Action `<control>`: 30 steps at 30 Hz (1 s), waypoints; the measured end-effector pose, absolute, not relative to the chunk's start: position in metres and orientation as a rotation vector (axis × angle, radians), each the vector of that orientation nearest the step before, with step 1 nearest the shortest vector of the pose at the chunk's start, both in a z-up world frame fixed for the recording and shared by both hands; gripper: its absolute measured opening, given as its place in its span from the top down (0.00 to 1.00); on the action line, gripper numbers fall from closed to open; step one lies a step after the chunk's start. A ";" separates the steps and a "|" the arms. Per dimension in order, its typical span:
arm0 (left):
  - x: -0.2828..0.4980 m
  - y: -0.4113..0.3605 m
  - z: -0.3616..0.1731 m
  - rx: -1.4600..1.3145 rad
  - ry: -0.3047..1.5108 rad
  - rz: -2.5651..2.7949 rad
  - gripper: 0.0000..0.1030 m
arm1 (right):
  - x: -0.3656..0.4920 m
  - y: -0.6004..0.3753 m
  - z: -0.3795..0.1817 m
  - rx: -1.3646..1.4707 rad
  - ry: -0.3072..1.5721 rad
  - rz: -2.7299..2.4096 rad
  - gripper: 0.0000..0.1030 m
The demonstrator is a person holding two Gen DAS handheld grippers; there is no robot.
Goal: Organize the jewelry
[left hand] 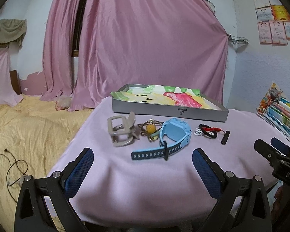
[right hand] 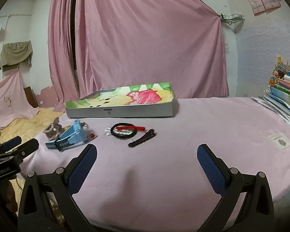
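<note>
- Left wrist view: left gripper (left hand: 143, 160) spread, empty. Blue rubber-strap watch (left hand: 169, 137), beige plastic claw clip (left hand: 120, 132), amber bead pendant (left hand: 150, 129) lie before shallow grey tray (left hand: 170, 112); nothing stowed yet.
- Right wrist view: right gripper (right hand: 147, 157) spread, empty. Black-red-white braided cords (right hand: 125, 130), black hair clip (right hand: 142, 141) also before tray.

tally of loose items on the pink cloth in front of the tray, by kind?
Beige plastic claw hair clip: 1
Light blue smartwatch with rubber strap: 1
Brown cord pendant with yellow bead: 1
Black, white and red braided cord bracelets: 1 bunch, separate count unclear
Black flat hair clip: 1
Total: 5
</note>
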State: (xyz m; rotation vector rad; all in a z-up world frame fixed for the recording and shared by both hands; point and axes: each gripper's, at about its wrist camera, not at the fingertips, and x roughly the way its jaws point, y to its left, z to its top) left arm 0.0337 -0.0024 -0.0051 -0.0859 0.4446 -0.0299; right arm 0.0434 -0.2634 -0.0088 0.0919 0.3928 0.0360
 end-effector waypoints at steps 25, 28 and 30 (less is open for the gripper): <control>0.121 -0.034 0.017 -0.034 0.568 -0.188 0.05 | 0.135 -0.278 -0.007 0.144 0.647 0.151 0.13; 0.127 -0.036 0.016 -0.040 0.598 -0.217 0.14 | 0.145 -0.277 -0.013 0.151 0.710 0.168 0.25; 0.129 -0.038 0.014 -0.043 0.618 -0.230 0.24 | 0.150 -0.275 -0.018 0.149 0.749 0.181 0.32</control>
